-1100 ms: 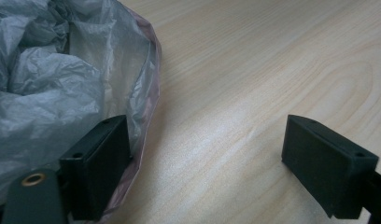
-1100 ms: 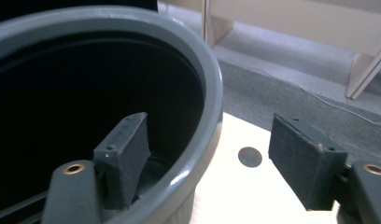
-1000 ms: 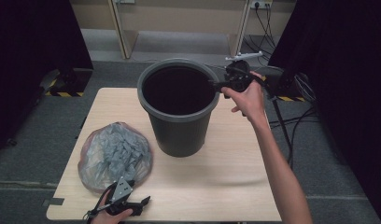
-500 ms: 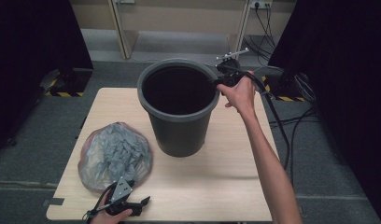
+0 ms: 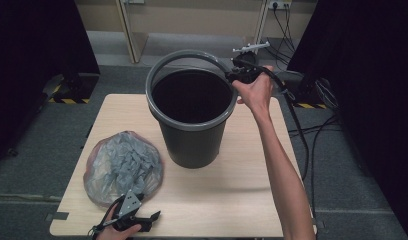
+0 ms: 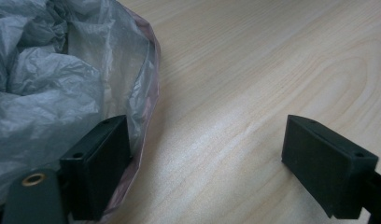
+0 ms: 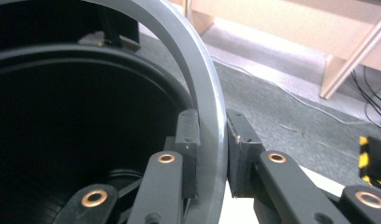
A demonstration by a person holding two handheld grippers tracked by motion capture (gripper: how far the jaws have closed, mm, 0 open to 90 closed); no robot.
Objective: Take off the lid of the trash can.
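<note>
Right gripper (image 5: 235, 75) is pinched on the grey ring (image 5: 184, 53) that belongs on the bin's mouth; in the right gripper view (image 7: 212, 127) one jaw sits inside the hoop (image 7: 205, 84) and the other outside, both pads against its band, the jaws having just been closing with the ring between them. The ring stands tilted: its far side is raised clear above the dark grey bin (image 5: 192, 145), while its near-left part seems to lie at the bin's rim. The grip is at the ring's right-hand far edge, so the hoop's breadth runs leftward across the bin mouth from that gripper. The bin stands upright at the far middle of the table (image 5: 232, 185). Left gripper (image 5: 148, 220) rests at the table's near edge with its jaws spread and nothing between them (image 6: 207, 154); one jaw lies just beside the hem of the crumpled translucent bag (image 6: 48, 79), which lies flat at the near left (image 5: 123, 165), well apart from the ring. Judgement: the left gripper is the nearer to the bag and the right has sole charge of the ring; lifting the ring off calls for a move up and away from the bin. No brand, label or legible writing found on bin, ring or bag.
</note>
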